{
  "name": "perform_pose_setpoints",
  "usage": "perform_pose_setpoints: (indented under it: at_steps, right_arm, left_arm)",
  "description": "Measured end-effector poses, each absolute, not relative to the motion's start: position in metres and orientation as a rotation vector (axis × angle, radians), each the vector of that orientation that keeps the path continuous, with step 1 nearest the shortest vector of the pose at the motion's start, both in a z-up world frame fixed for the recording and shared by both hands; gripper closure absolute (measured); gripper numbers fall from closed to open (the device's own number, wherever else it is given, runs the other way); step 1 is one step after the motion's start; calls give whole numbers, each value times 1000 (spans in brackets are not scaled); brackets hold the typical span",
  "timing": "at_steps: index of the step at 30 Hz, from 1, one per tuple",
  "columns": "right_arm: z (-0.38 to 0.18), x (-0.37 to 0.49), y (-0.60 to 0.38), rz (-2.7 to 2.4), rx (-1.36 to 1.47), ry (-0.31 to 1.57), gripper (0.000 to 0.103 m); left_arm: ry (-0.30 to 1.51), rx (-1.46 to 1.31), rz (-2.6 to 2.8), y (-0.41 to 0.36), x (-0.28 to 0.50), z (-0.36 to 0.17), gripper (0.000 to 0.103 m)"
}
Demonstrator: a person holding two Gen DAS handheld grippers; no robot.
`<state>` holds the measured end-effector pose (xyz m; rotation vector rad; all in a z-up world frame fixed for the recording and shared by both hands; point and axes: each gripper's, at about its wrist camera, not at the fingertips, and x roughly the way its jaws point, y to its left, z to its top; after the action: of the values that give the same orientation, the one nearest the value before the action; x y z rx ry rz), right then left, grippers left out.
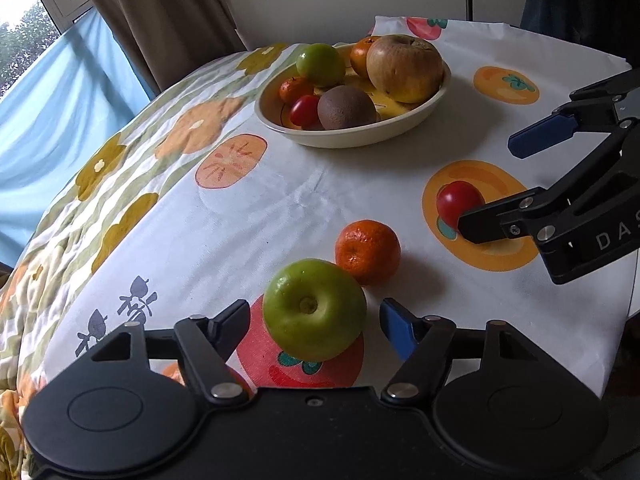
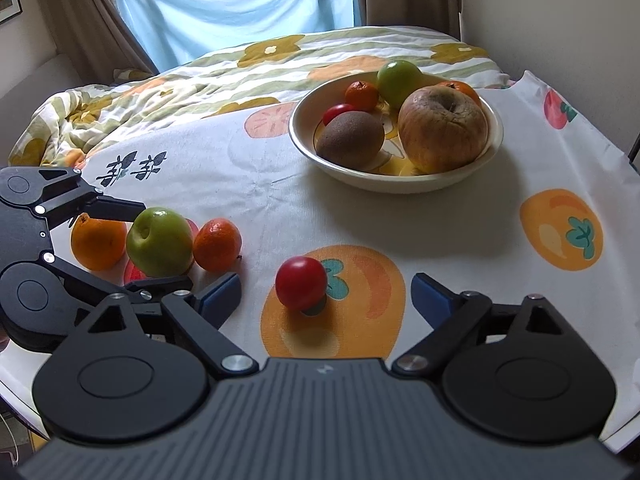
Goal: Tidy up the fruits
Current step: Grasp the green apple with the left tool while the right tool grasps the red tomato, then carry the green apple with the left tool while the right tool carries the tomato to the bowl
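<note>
A green apple (image 1: 314,308) lies on the tablecloth between the fingers of my left gripper (image 1: 312,316). The gripper is open, with a slim gap on each side of the apple. A mandarin (image 1: 368,252) sits just beyond the apple. In the right wrist view, a small red tomato (image 2: 301,282) rests between the wide-open fingers of my right gripper (image 2: 326,292), touching neither pad. The cream bowl (image 2: 400,188) further back holds a large brownish apple, a brown kiwi, a green apple, mandarins and a red tomato.
An orange (image 2: 98,242) lies left of the green apple, behind the left gripper (image 2: 164,244). A rumpled flowered quilt (image 2: 120,100) covers the far left. The cloth's edge (image 1: 616,344) drops off at the right. Brown curtains and a blue sheet hang behind.
</note>
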<state>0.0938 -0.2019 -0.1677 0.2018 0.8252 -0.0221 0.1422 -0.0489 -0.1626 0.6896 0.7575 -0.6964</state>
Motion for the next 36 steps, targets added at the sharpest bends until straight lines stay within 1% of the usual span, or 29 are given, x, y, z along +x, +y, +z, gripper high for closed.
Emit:
perform_pose_setpoints:
  at_steps: [2, 3, 6, 8, 11, 22, 24, 25, 36]
  right_arm:
    - [-170, 96, -202, -17, 203, 837, 8]
    - [-171, 97, -201, -11, 203, 843, 10]
    - [-173, 98, -197, 6, 188, 850, 12]
    - [-174, 99, -195, 16, 182, 859, 18]
    - [-177, 100, -192, 27, 183, 868, 26]
    - [-179, 106, -188, 39, 148, 855, 38]
    - [-179, 108, -186, 43, 130, 853, 44]
    - [-179, 108, -185, 42, 120, 851, 57]
    - [-154, 96, -192, 18, 128, 821, 57]
  left_arm:
    - [760, 692, -703, -50, 142, -164, 41]
    - [755, 696, -697, -50, 142, -164, 44]
    - [768, 684, -692, -50, 143, -163, 44]
    - [774, 673, -688, -49, 143, -162, 45]
    - [776, 667, -683, -48, 141, -162, 45]
    - [778, 653, -671, -44, 127, -162, 45]
    - [781, 649, -667, -44, 125, -162, 45]
    - [782, 646, -666, -44, 124, -161, 45]
    - [759, 560, -623, -42, 105, -132, 45]
